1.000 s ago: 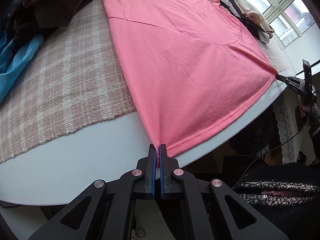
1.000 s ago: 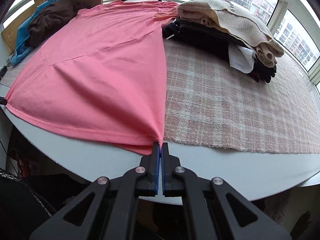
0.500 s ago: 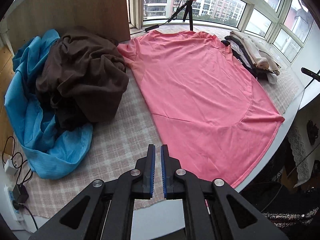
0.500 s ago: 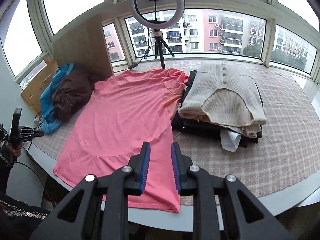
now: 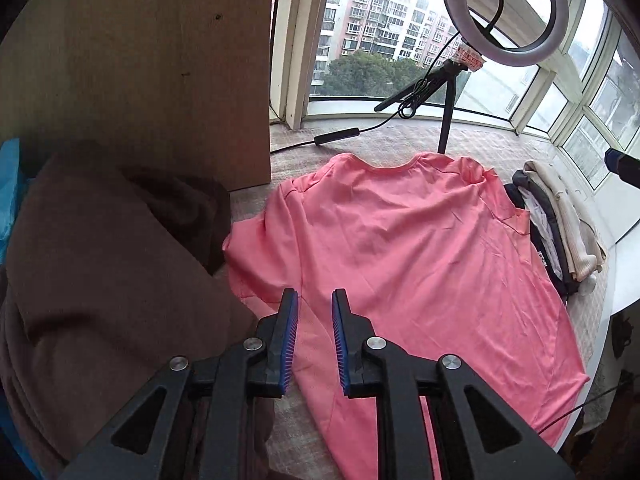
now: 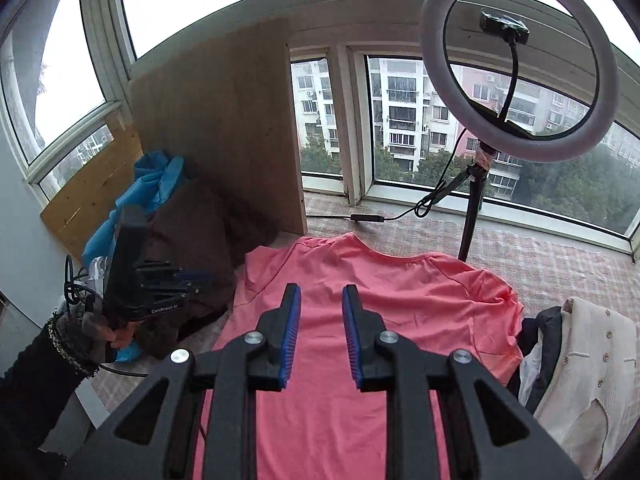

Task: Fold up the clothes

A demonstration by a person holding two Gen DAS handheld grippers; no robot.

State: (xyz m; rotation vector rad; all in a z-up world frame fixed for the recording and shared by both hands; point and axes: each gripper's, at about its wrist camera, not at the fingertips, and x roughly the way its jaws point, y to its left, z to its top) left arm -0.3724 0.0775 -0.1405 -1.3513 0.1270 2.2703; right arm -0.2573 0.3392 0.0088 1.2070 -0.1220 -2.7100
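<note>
Pink shirt flat on checked cloth; left hand-held gripper opening, right hand-held gripper parted, both empty.

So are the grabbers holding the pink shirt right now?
No, nothing is held. The left gripper, its jaws opening, and the right gripper hover empty above the pink shirt.

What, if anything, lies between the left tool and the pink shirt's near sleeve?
Nothing visible. The left tool, jaws opening and empty, hangs over the pink shirt with its sleeve just ahead. The brown garment lies beside it, not across.
</note>
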